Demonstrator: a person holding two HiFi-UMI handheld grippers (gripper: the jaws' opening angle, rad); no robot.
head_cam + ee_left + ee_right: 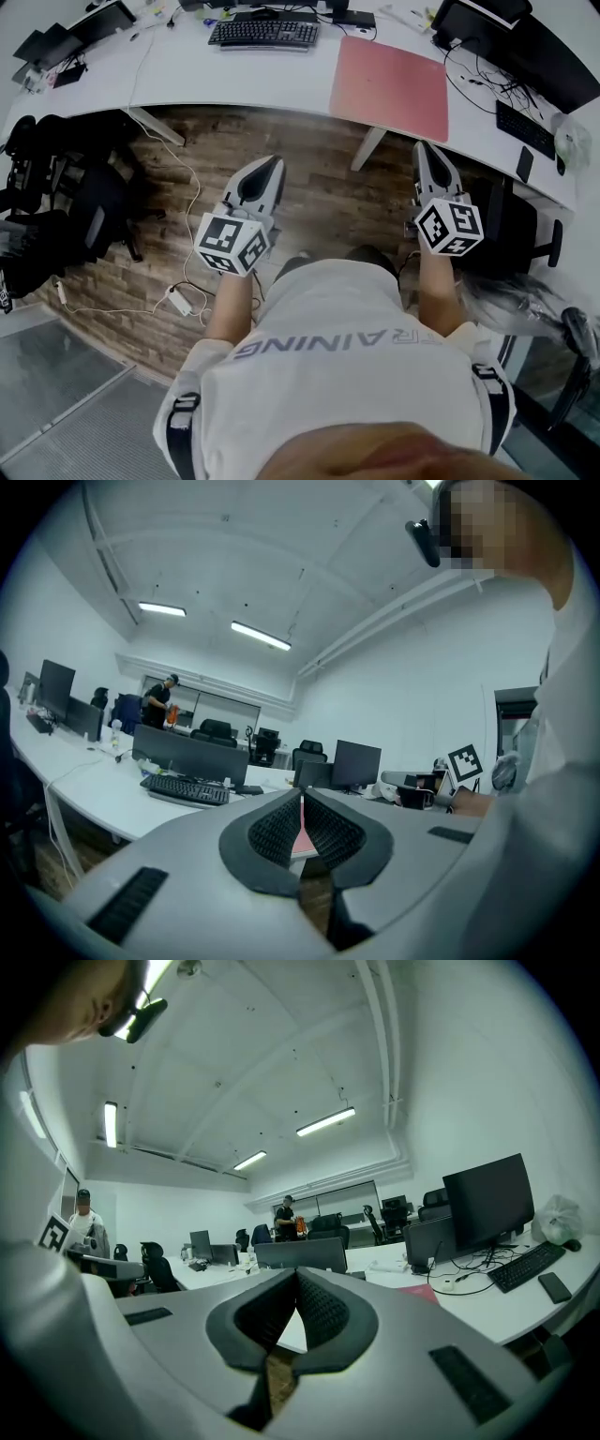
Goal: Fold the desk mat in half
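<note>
Desk mat [389,89]: pink, flat and unfolded on the white counter [234,75], to the right of the keyboard [264,34]; nothing lies on it.
Left gripper [265,174]: clenched, nothing between its jaws; held over the wooden floor [319,169], short of the counter edge.
Right gripper [427,150]: clenched and empty, also over the floor, below the mat's near edge.
Stage: likely the approach; fold not yet begun.
Risk, grip: both sets of jaws must part before meeting the mat. A thin sheet lying flush gives little to pinch, so the tips may skid over the edge.
Risk, slide: pulling one corner alone could drag the whole mat across the smooth counter instead of lifting it.
Risk, fold: uneven lift by the two grippers would leave the halves skewed.
Risk, neighbours: cables [478,80] lie just beside the mat's right edge and could snag.
</note>
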